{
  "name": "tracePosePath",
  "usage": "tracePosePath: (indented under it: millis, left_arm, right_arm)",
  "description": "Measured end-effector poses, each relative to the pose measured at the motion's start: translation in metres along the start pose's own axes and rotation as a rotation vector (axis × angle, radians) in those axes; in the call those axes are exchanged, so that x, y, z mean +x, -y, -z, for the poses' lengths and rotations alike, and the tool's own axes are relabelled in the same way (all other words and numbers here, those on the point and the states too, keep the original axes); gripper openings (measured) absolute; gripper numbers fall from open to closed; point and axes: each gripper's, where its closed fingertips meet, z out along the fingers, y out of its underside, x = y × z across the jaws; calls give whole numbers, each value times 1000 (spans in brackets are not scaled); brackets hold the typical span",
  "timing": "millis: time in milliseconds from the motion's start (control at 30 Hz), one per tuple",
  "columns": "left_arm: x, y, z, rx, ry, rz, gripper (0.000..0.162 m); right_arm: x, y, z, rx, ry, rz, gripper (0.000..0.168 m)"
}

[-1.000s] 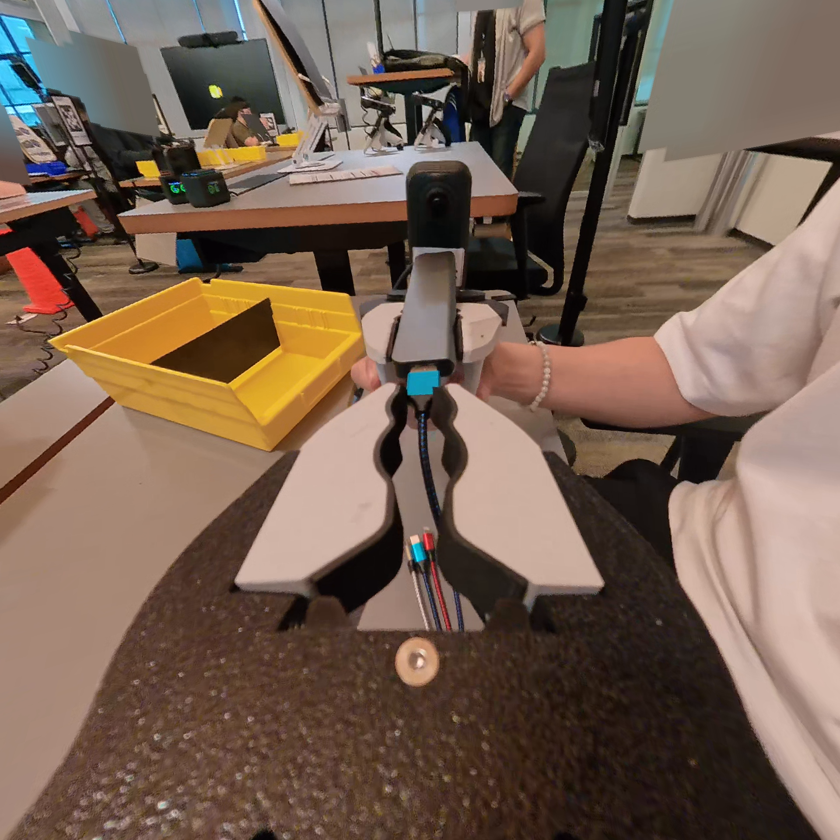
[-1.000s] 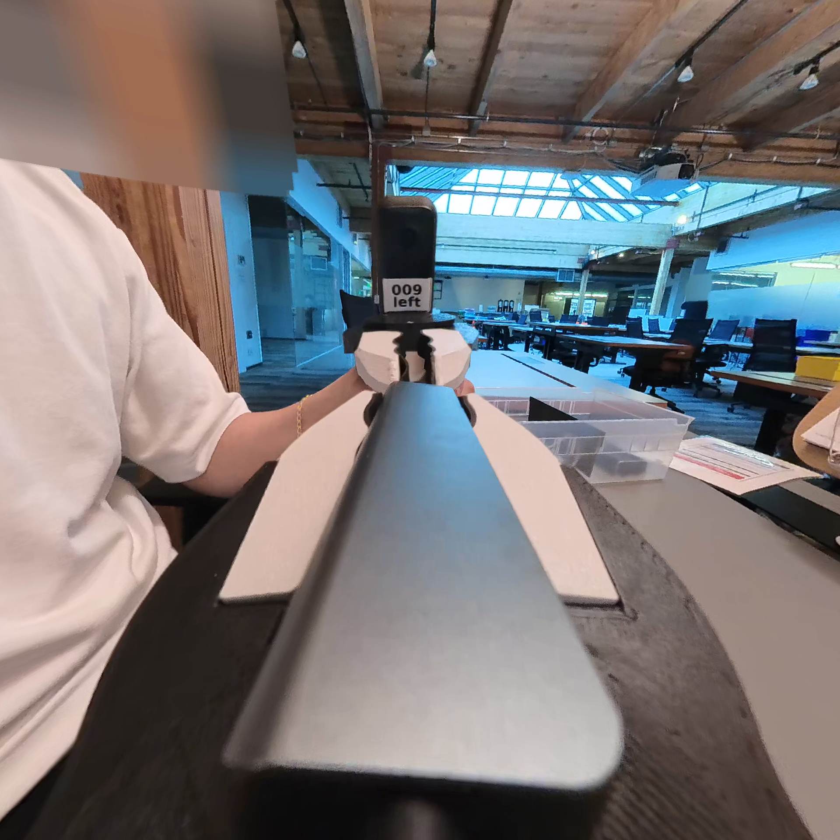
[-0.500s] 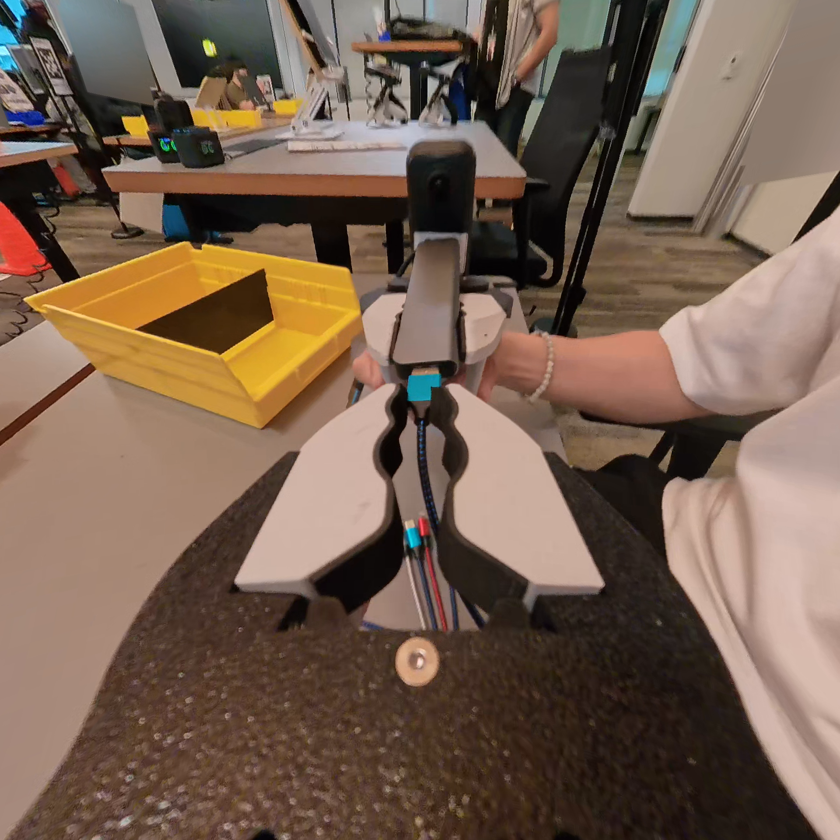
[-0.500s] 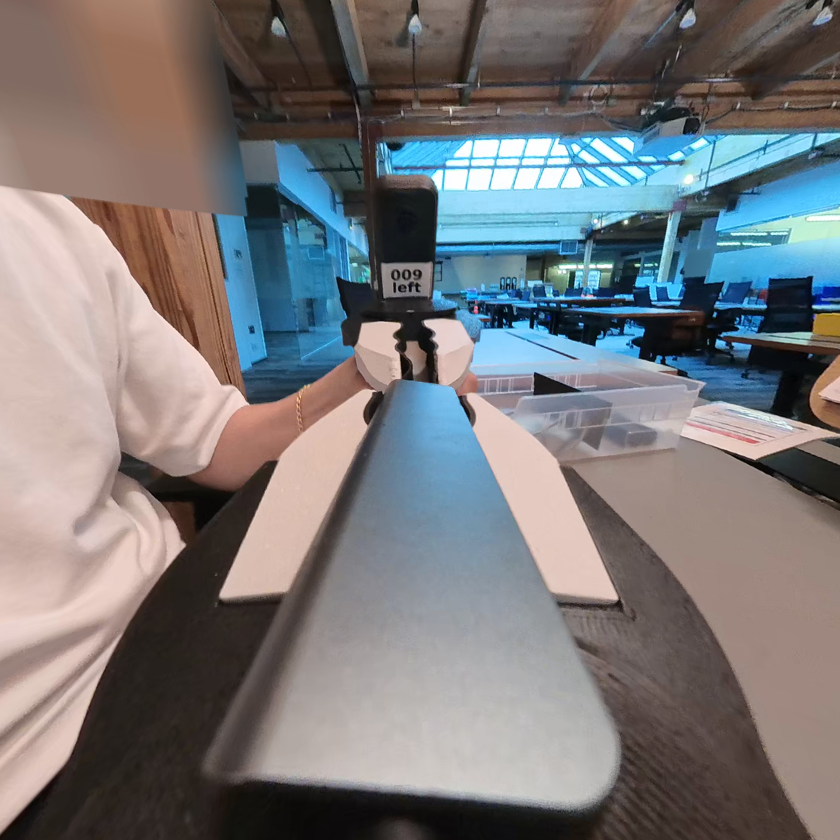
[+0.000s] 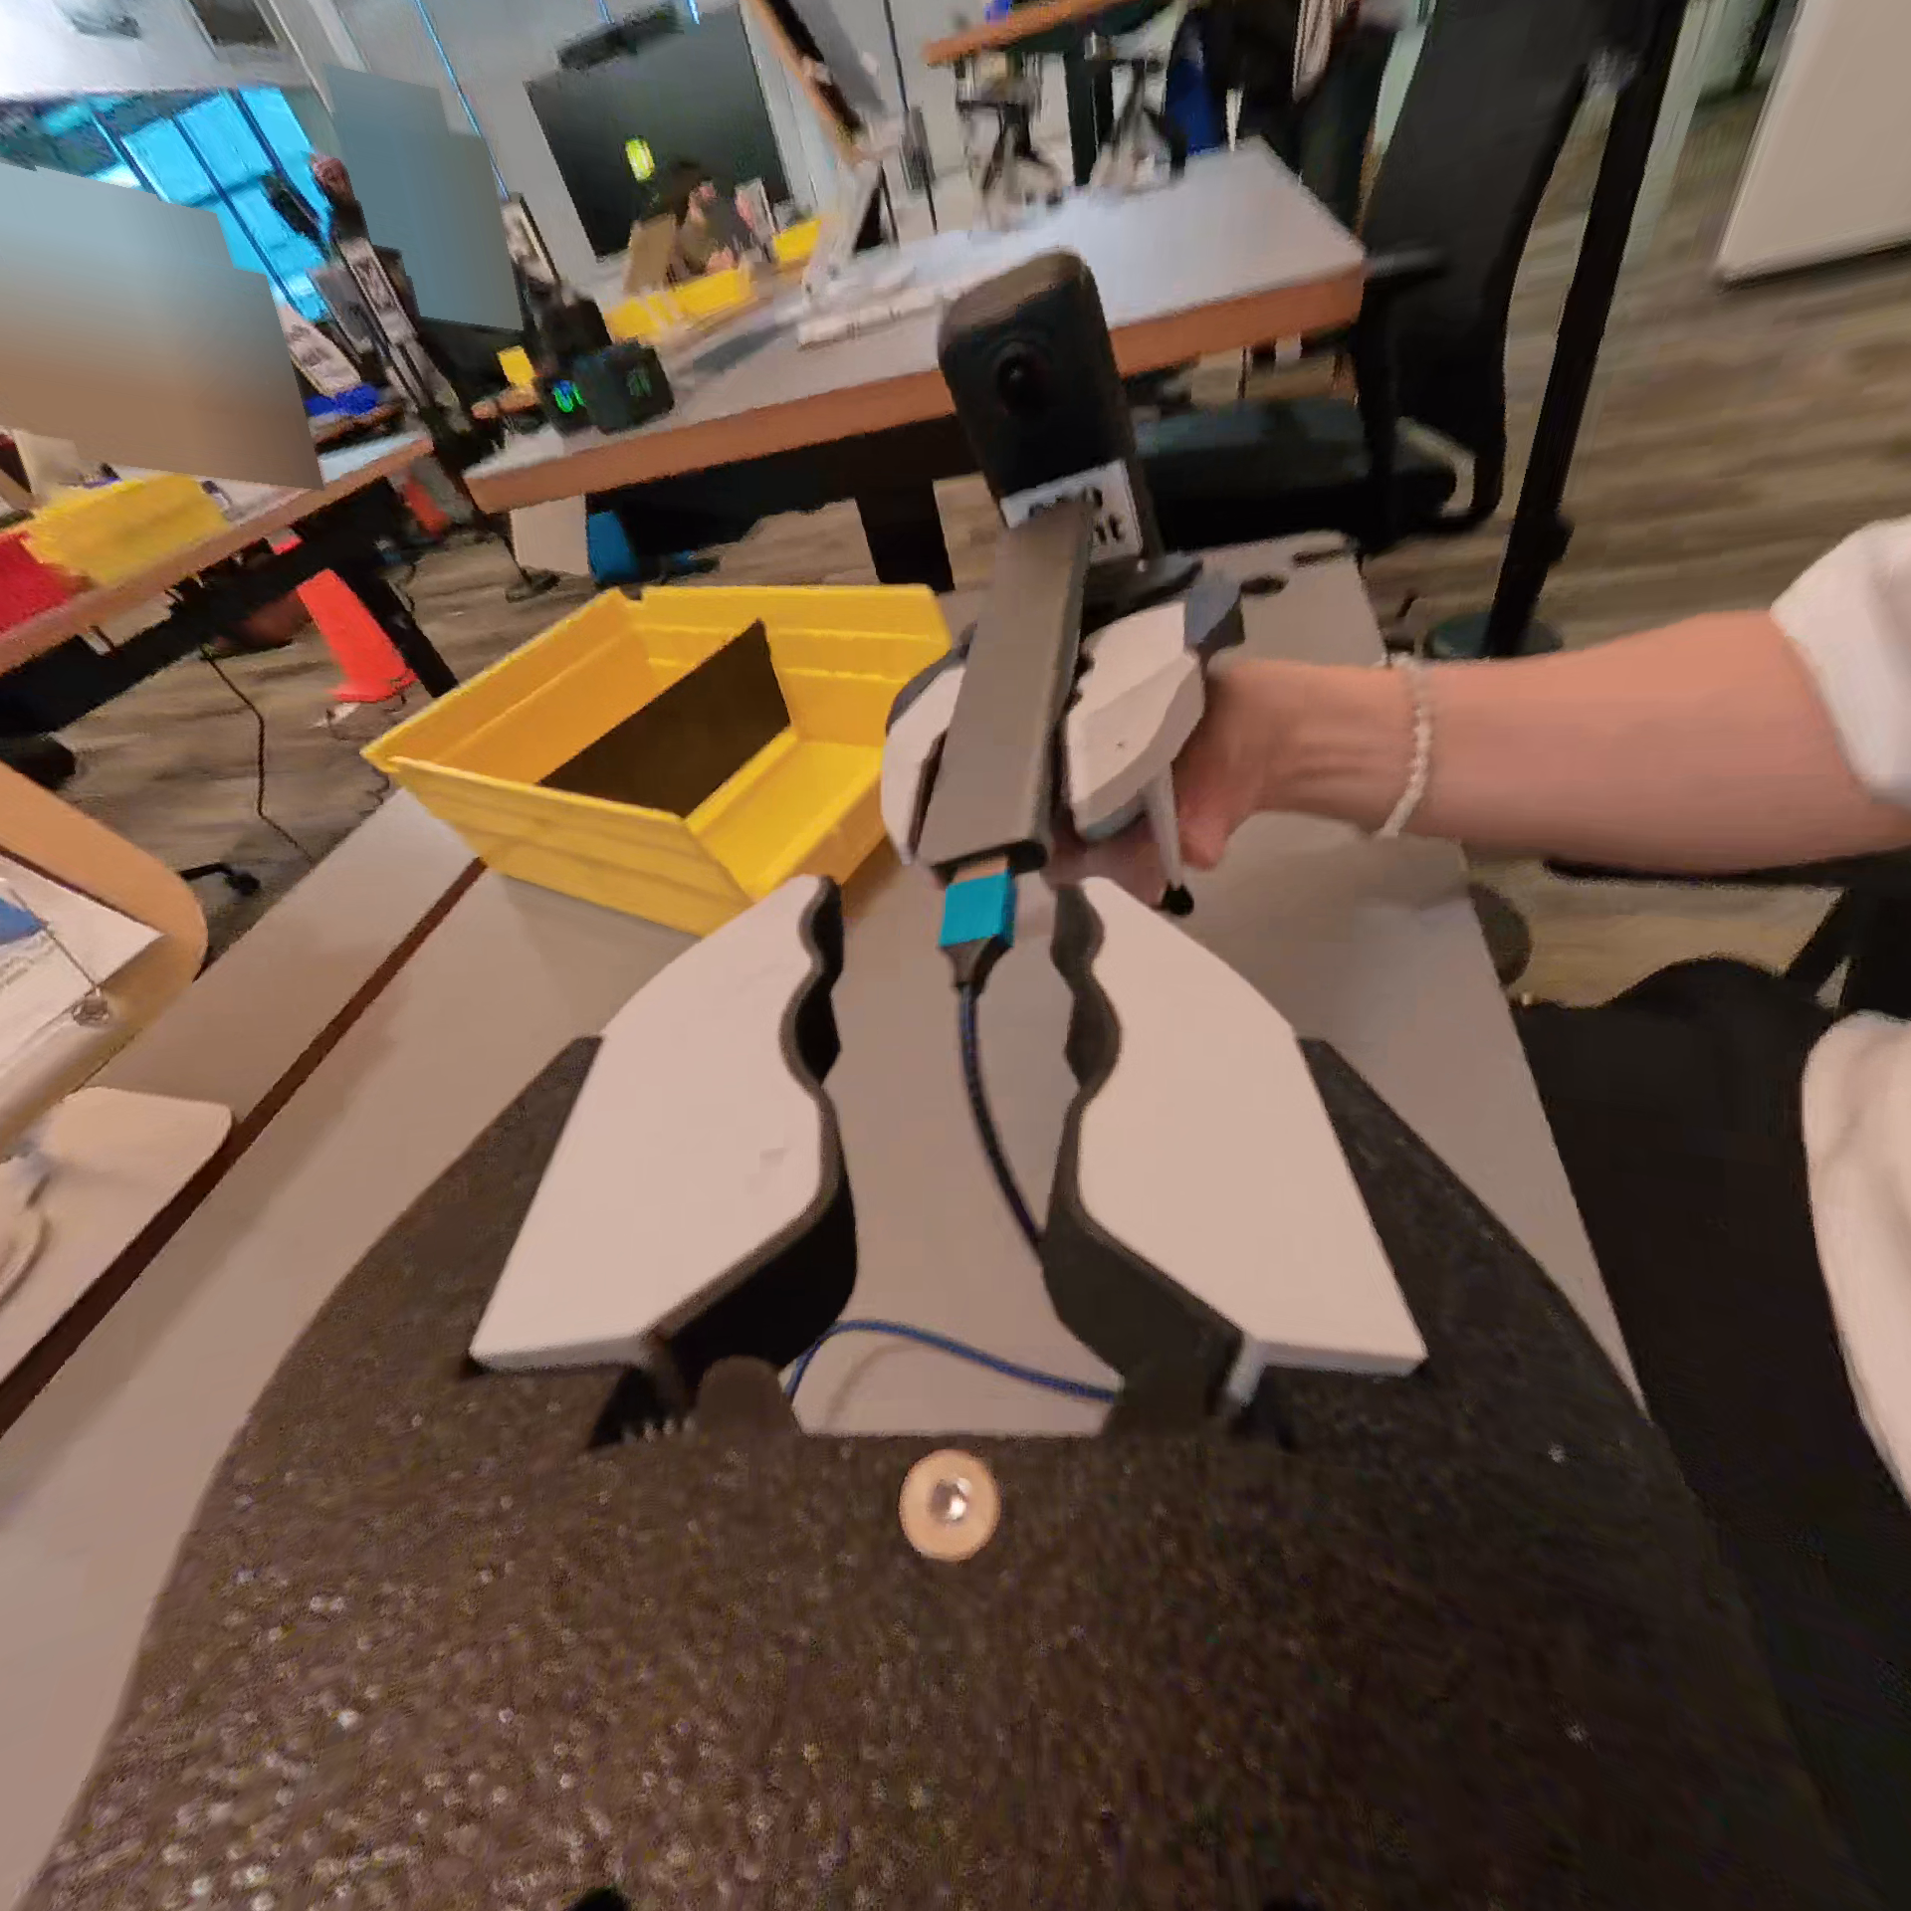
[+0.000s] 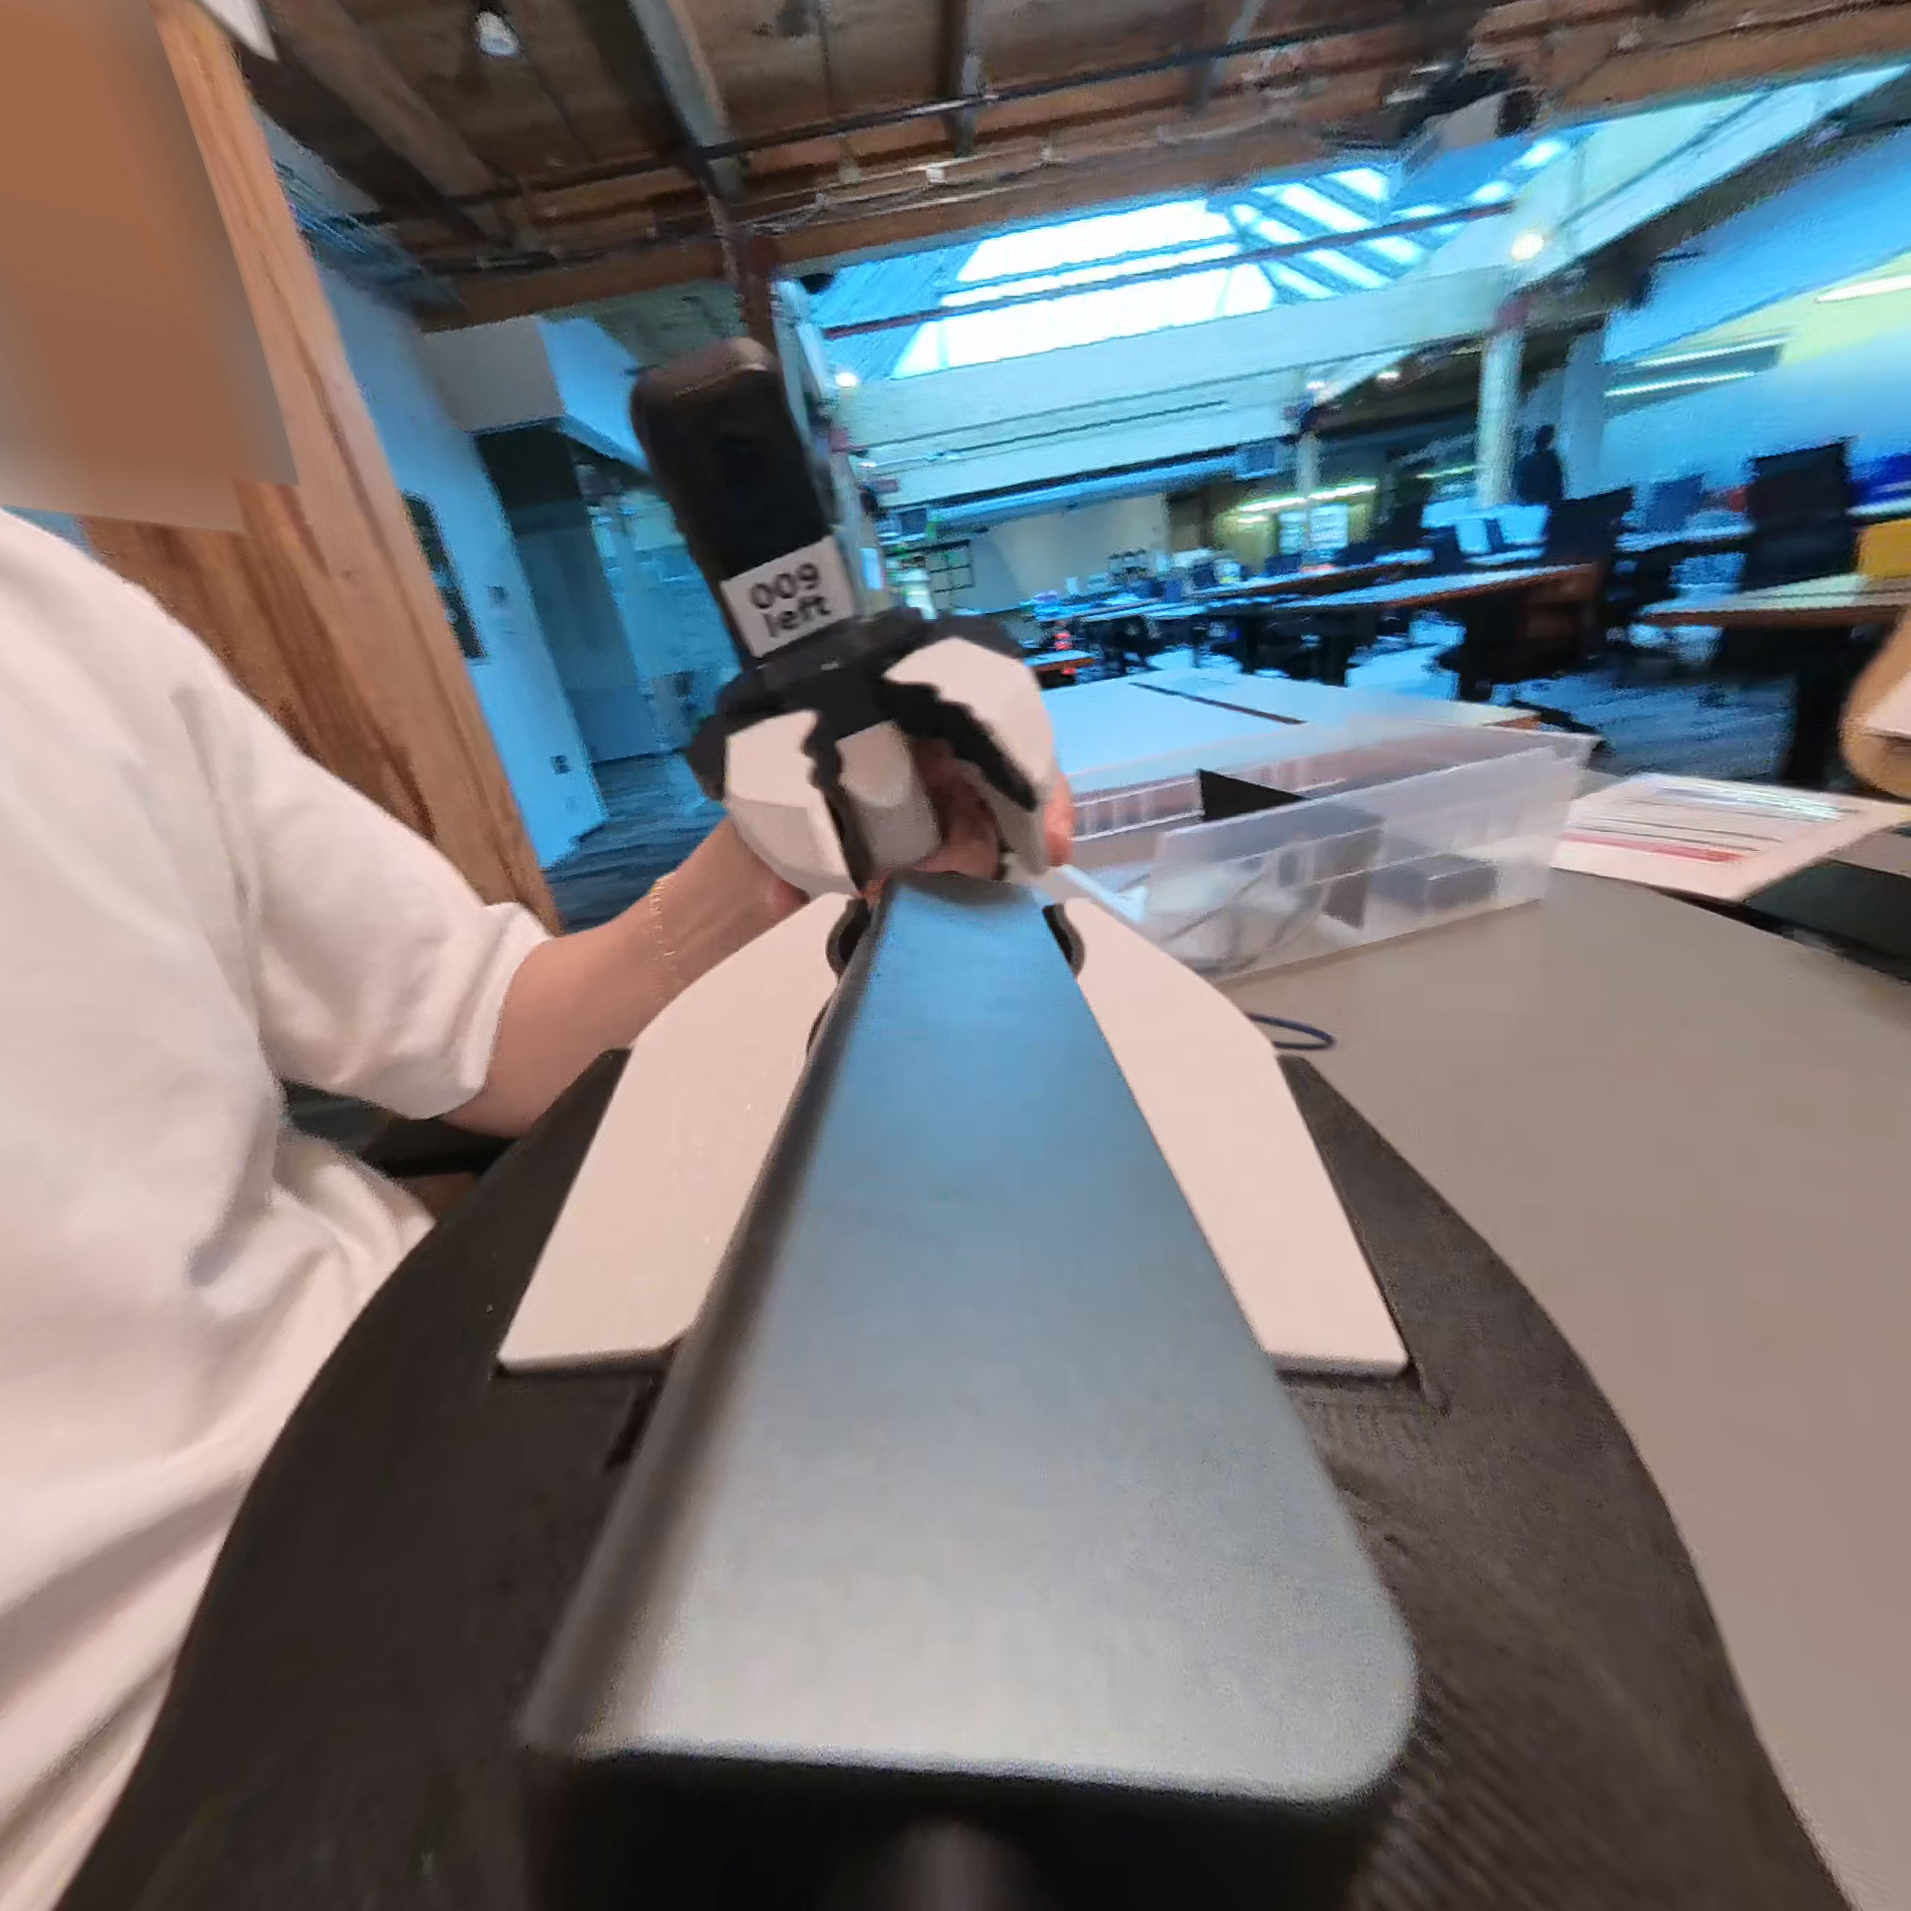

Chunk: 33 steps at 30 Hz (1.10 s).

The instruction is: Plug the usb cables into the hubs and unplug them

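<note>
The left gripper (image 5: 946, 936) stands released, its fingers either side of the blue plug (image 5: 976, 906), which sits in the end of the grey hub (image 5: 1008, 714). The right gripper (image 6: 957, 915) is clenched on that hub. With the plug unheld, the trailing cable (image 5: 993, 1096) could tug it loose or skew it. A small white label sits on each camera above the hub.

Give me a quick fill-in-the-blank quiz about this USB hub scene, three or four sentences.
The plug at the end of the hub is ___. The left tongs on either side of it stand ___. In the left wrist view, the bin behind the hub is ___. The right tongs are shut on the ___.
Missing: blue; open; yellow; hub.
</note>
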Motion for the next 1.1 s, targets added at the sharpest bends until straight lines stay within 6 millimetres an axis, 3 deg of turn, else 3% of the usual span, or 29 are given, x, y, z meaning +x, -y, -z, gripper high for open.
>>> tracePosePath:
  millis: [67,133,233,367,467,600,733,867,1000,1100]
  left_arm:
    - [4,-9,-1,-61,-35,15,49]
    - [9,-7,-1,-22,-117,151,51]
    - [21,6,3,111,-319,408,41]
    - [46,-19,-1,-27,-601,711,41]
    - [62,-19,-5,-2,-796,857,30]
    - [67,-24,-14,30,-903,974,16]
    - [55,-22,-18,102,-874,1013,12]
    - [31,-16,-11,228,-812,1066,11]
    - [-10,-15,-9,336,-502,1007,10]
    - [-17,-19,-15,294,-316,866,10]
  right_arm:
    - [-5,3,3,35,25,52,34]
    - [-12,1,6,5,63,95,34]
    - [-25,-9,3,-89,106,190,34]
    - [-36,-15,-2,-147,138,260,34]
    - [-41,-28,-5,-230,172,266,34]
    - [-43,-48,-5,-346,189,313,35]
    - [-31,-41,-6,-294,126,272,36]
    - [0,-30,4,-286,-65,282,47]
    - [34,-2,14,-98,-259,122,49]
    - [47,12,9,75,-335,3,49]
